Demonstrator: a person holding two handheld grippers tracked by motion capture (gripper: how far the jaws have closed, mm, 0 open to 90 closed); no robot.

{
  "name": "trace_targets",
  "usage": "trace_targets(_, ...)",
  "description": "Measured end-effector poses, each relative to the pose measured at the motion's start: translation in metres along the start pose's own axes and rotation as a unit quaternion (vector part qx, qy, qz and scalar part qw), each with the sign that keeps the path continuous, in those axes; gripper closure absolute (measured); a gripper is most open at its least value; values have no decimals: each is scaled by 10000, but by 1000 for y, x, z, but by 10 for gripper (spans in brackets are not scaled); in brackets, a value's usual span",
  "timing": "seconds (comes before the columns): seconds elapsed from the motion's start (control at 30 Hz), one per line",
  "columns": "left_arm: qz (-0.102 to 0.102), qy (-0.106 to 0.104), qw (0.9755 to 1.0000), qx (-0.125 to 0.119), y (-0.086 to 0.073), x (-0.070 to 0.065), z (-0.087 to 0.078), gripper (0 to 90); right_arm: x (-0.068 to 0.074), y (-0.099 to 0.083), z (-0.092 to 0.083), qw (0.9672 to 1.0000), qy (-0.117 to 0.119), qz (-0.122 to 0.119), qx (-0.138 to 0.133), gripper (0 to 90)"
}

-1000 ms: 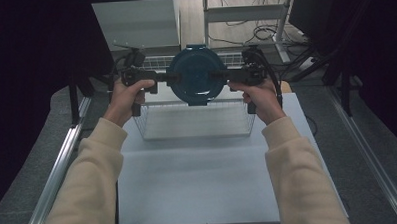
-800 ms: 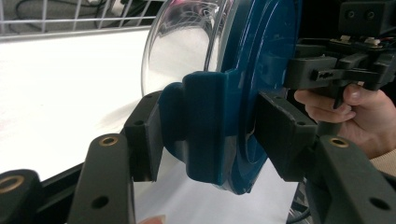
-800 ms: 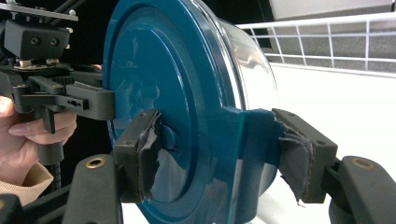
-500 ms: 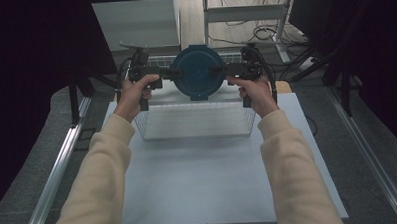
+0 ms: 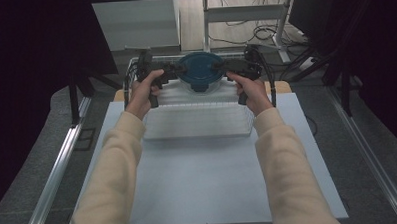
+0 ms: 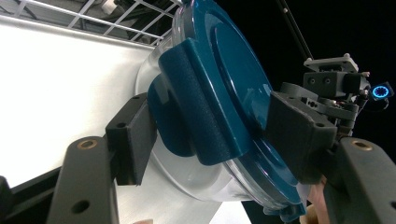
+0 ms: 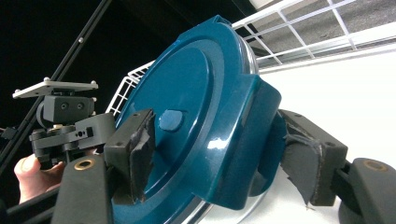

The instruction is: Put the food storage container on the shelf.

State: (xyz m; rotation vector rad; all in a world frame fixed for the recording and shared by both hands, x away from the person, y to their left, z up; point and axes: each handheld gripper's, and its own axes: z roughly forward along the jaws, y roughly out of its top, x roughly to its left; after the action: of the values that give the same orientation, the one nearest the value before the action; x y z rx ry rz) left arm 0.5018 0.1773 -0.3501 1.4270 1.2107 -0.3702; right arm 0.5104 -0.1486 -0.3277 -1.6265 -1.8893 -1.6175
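A round clear container [image 5: 201, 71] with a teal lid hangs over the far end of a white wire basket [image 5: 197, 134]. My left gripper [image 5: 177, 68] holds its left side and my right gripper [image 5: 224, 66] its right side. In the left gripper view the lid [image 6: 243, 79] stands tilted, and the left gripper [image 6: 217, 133] is shut on a teal side clip [image 6: 196, 107]. In the right gripper view the right gripper [image 7: 222, 154] is shut on the opposite clip [image 7: 252, 140] of the lid [image 7: 187, 93]. The clear body [image 6: 187, 177] shows below the lid.
The basket stands at the back of a pale table [image 5: 209, 186]. Dark curtains flank both sides, and metal rails [image 5: 53, 172] run along the table. Cables and a stand lie on the floor beyond the basket. Basket wires [image 7: 299, 32] rise close behind the container.
Both grippers have carried the container away from the person, toward the basket's far end. It looks smaller and lower than a second ago.
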Motion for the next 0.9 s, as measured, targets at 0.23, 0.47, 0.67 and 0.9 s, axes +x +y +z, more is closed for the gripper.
trace_targets(0.23, 550, 543, 9957, -502, -10, -22, -19, 246, 23, -10, -11, 9945, -792, -582, -375, 115)
trace_targets(0.47, 1563, 875, 9824, -528, -65, -52, -67, 235, 57, -62, -70, 9700, -1058, -2138, -472, 95)
trace_targets(0.67, 1990, 1138, 9728, -345, -138, -46, -97, 240, 51, -114, -111, 9594, -883, -2622, -553, 119)
trace_targets(0.9, 2354, 1444, 9610, -139, -213, -33, -112, 244, 18, -184, -147, 9505, -920, -2936, -426, 142)
